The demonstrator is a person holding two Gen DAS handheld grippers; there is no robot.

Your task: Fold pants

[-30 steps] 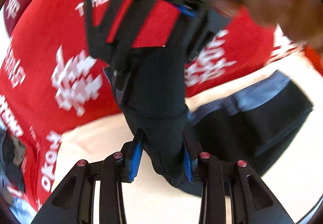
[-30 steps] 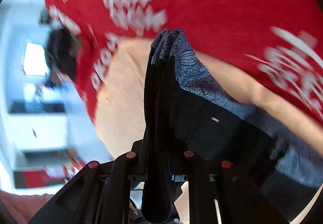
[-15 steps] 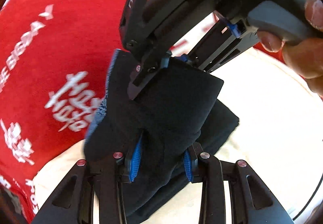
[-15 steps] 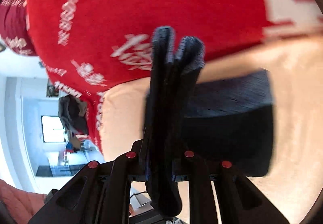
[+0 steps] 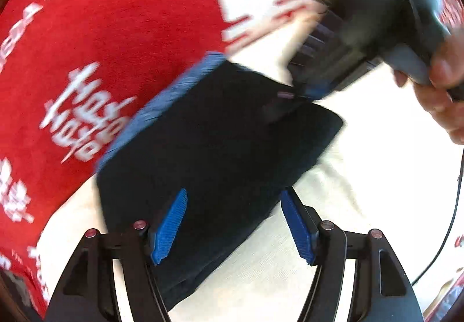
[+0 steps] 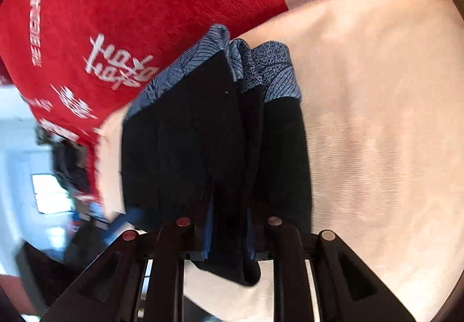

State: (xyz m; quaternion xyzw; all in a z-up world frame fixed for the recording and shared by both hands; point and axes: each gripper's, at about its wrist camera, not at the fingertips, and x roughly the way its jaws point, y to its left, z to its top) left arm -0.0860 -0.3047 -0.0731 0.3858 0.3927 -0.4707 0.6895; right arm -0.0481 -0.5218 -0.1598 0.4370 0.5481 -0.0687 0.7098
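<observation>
Two grippers: left gripper (image 5: 233,224) spread wide, right gripper (image 6: 227,230) pinching soft, floppy pants (image 5: 214,153). Best grabbed by corners.

The folded pants (image 5: 220,148) lay on the cloth-covered table (image 5: 377,177), with the printed blanket (image 5: 101,32) behind them to the far left.

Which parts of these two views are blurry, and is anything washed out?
Left wrist view: motion blur smears the right gripper and red printed cloth; the pants are soft. Right wrist view: patterned waistband sharp, left margin smeared, cream surface bright.
</observation>
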